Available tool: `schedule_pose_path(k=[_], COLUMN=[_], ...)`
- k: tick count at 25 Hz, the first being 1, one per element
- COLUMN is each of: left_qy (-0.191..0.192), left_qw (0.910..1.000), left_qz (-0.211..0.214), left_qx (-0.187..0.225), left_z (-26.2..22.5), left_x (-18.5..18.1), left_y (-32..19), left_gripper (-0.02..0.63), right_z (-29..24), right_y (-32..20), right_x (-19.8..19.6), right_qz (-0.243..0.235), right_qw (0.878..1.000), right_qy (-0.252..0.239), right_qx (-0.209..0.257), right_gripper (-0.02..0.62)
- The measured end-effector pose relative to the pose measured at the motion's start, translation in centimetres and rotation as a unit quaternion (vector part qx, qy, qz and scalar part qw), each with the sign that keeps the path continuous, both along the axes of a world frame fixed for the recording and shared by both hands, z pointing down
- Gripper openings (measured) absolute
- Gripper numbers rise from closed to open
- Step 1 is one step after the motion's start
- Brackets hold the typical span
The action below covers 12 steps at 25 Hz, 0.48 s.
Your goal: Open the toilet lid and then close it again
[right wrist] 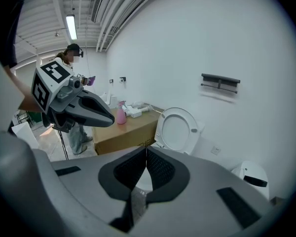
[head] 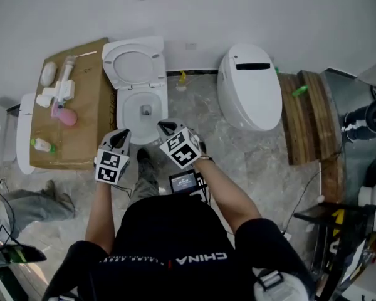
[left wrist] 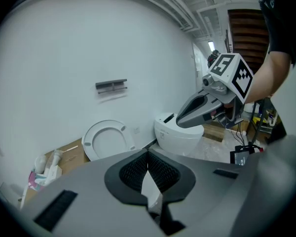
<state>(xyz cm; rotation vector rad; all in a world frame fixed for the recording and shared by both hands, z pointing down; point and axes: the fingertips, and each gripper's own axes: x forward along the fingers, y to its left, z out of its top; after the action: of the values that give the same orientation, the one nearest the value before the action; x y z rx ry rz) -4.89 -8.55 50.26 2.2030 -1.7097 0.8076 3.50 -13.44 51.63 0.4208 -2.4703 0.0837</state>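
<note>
Fingers [left wrist: 134, 172] together on left gripper [left wrist: 148, 154], right gripper [right wrist: 146, 151]; two toilets [head: 128, 115], one open.

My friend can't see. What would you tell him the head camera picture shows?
A person in black holds a left gripper and a right gripper, both shut, before a white toilet whose lid stands open against the wall. A cardboard box sits left of it, a closed toilet right of it.
</note>
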Motion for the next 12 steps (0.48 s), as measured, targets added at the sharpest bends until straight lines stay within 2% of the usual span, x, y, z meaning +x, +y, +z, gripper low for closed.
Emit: schedule_pose_path(k=[3,10,12], left_qy=[0.014,0.023,0.036], left_qw=[0.9998,0.9974,0.9951], left_qz=[0.011,0.068,0.092], left_qx=[-0.001,-0.001,0.008], left_z=[0.9,0.4,0.0], left_x=[-2.7,-8.7,-10.0], left_y=[-3.6,-11.3,-12.7], left_gripper=[0.009,0.009,0.010], right_z=[0.6,0.2,0.3], right_y=[-3.0,-9.8,-11.2], right_x=[-2.5,-8.1,-9.9], right_qz=[0.019,0.060,0.065], right_qw=[1.000,0.998,0.997], right_qy=[0.007,0.017,0.028], right_qx=[0.000,-0.006,0.003], right_gripper=[0.014,0.014,0.014])
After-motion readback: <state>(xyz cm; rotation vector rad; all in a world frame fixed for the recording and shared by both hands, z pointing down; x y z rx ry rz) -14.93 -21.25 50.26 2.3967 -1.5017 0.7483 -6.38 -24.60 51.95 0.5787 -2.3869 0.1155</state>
